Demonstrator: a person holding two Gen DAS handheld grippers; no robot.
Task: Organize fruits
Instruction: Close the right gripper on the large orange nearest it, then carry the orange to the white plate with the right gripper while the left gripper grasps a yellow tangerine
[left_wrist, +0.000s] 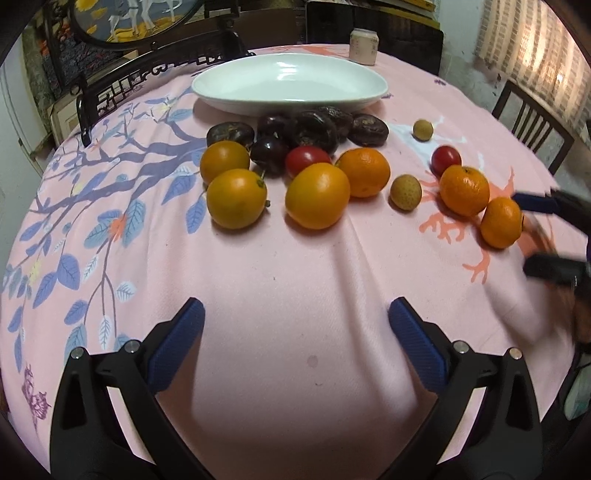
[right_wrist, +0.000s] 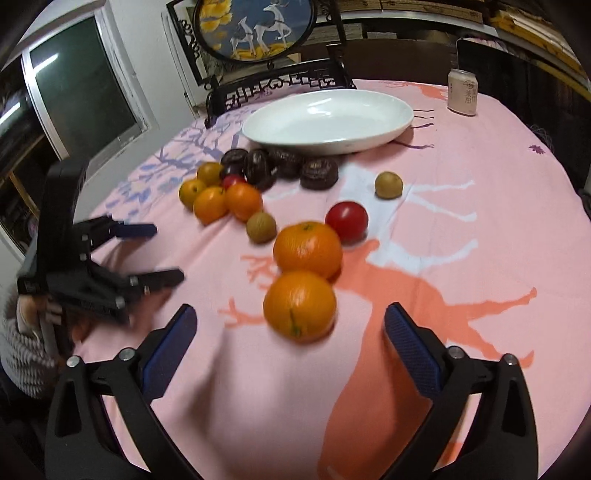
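hidden: dark fruits (left_wrist: 303, 131) partly covered by front fruit; right tongs (left_wrist: 532, 232) blurred, cut by frame edge
left tongs (left_wrist: 295, 343): spread apart, nothing held, above bare table (left_wrist: 280, 266)
right tongs: spread apart, nothing held, nearest orange (right_wrist: 300, 304) just ahead
fruits: loose on table, near white plate (left_wrist: 290, 83)

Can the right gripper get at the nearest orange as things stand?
Probably yes. The right gripper is open, empty, and the nearest orange lies just ahead of its fingertips with only bare tablecloth between. A second orange touches it behind, so a deep approach might nudge that one.
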